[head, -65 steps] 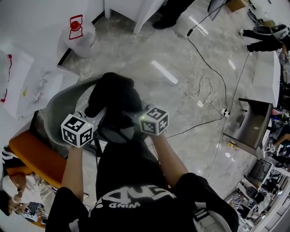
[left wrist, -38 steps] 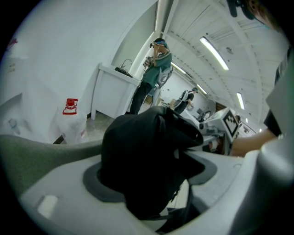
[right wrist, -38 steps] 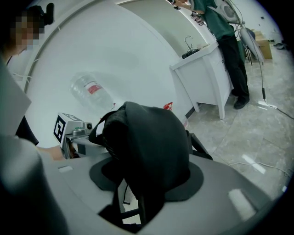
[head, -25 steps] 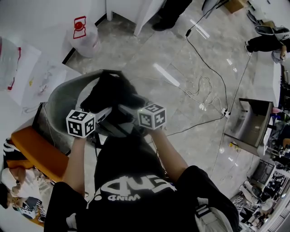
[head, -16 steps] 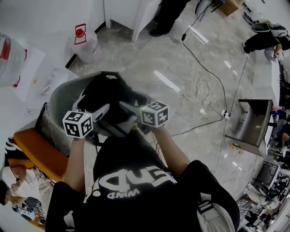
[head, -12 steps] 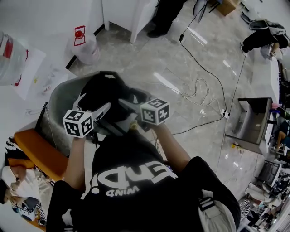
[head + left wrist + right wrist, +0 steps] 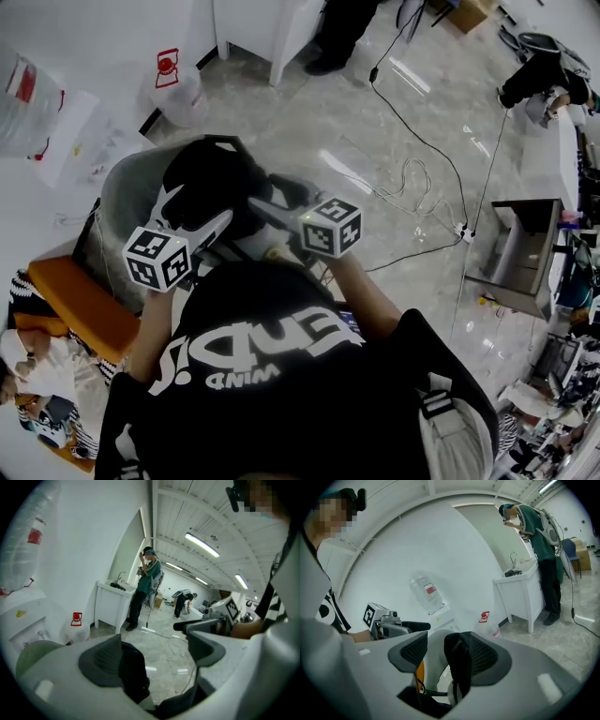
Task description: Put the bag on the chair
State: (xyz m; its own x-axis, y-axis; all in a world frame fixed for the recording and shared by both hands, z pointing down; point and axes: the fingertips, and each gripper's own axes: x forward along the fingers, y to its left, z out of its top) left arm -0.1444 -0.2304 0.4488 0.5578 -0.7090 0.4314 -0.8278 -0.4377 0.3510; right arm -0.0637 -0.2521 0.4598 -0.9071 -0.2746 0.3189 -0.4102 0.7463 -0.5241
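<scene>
The black bag (image 7: 211,178) lies on the seat of the grey chair (image 7: 127,192). My left gripper (image 7: 206,214) hovers over the bag's near side, and its wide-apart jaws have just been closing a little. In the left gripper view the bag (image 7: 133,672) shows low behind the left pad, with no pad pressing on it. My right gripper (image 7: 274,202) reaches in from the right, its jaws also just closing. A black strap (image 7: 459,667) of the bag hangs between its jaws, close to the right pad (image 7: 485,654). The left pad stands clear of it.
An orange seat (image 7: 70,300) adjoins the chair at the lower left. A water jug (image 7: 178,89) and a white cabinet (image 7: 253,28) stand beyond it. Cables (image 7: 422,178) trail across the marble floor toward a grey box (image 7: 525,253). A person (image 7: 147,588) stands by the cabinet.
Both grippers have risen and drawn back toward me from the bag. Their white jaws now show apart above it. The bag stays on the chair.
</scene>
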